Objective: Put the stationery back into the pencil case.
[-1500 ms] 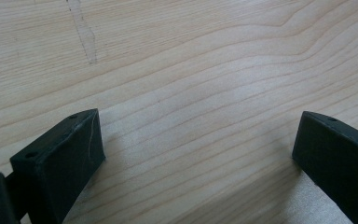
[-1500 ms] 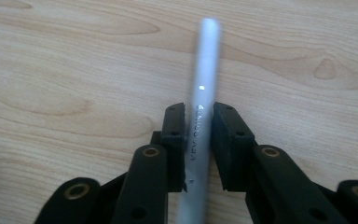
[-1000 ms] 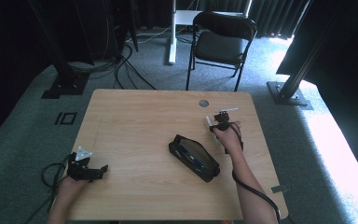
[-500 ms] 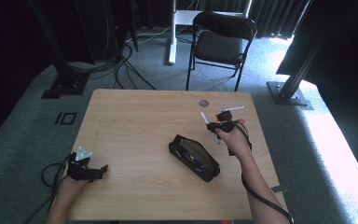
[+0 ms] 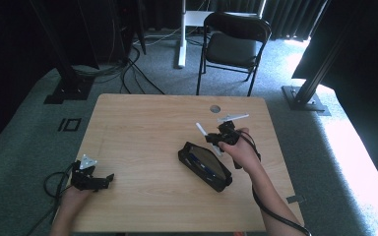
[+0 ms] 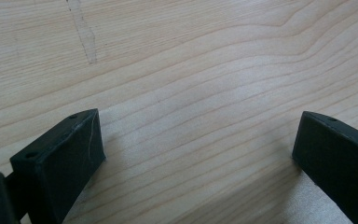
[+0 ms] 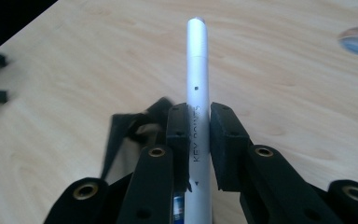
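**Inspector:** Right gripper [image 5: 215, 139] is held above the table [image 5: 142, 128], forearm entering from the lower right corner, wrist bent so the jaws point toward the table's middle. Its jaws are clamped on a white pen [image 7: 198, 93], one pad pressed against each side of the barrel. In the high view the pen [image 5: 201, 130] sticks out past the jaws, tilted up and to the left.

**Clerk:** And the left?

**Inspector:** Left gripper [image 5: 94, 181] rests low at the table's near left corner, hand behind it, cable looping off the edge. Jaws stand wide apart with bare wood between them.

**Clerk:** Materials?

**Inspector:** The pen is a smooth, matte cylinder with a rounded tip. Jaw pads are black, blocky, with small screw holes. The tabletop is light wood grain, with a round grey plug [image 5: 215, 108] near the far edge. A black pencil case [image 5: 204, 165] lies open just below the right gripper, soft-sided, oblong.

**Clerk:** Any writing?

**Inspector:** Dark print runs along the barrel; "KEY" is legible, the rest is partly hidden by the pads.
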{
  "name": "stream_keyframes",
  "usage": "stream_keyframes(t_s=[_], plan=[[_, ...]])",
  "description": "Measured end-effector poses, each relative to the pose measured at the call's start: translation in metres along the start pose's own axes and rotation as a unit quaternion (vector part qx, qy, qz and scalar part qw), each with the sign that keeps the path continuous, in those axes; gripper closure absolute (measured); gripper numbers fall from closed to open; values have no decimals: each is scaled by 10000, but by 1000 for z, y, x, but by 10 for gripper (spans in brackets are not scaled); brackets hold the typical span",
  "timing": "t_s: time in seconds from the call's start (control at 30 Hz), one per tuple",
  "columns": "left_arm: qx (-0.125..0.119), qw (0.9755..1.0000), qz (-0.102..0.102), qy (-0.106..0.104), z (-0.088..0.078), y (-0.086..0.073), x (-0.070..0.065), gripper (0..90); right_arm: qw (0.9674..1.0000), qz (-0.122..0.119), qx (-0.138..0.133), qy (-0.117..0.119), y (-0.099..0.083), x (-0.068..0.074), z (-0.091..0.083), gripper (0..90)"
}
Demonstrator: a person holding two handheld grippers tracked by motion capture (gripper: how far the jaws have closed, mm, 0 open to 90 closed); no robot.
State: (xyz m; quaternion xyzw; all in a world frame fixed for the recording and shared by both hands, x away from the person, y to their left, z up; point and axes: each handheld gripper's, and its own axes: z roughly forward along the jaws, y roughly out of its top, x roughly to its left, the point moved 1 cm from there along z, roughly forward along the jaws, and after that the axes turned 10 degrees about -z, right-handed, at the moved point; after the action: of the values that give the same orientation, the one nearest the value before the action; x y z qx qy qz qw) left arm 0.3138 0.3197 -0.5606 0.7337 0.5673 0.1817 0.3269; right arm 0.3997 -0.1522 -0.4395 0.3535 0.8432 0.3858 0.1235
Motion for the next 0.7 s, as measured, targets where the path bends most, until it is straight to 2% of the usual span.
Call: stream_keyframes(t_s=[0.17,0.27,0.33,0.53,0.7], plan=[[2,10000,1,0,0,0,0,21,9995,-233,142,182,-3,14,6,785],[0,10000,0,0,0,0,0,21,9989,-365,227,201,-5,19,10,785],[1,10000,1,0,0,0,0,21,9985,-370,279,277,-8,22,13,785],[0,10000,0,0,0,0,0,21,9964,-514,583,346,-17,28,20,785],[0,10000,0,0,0,0,0,21,9943,-626,814,285,-25,31,25,785]])
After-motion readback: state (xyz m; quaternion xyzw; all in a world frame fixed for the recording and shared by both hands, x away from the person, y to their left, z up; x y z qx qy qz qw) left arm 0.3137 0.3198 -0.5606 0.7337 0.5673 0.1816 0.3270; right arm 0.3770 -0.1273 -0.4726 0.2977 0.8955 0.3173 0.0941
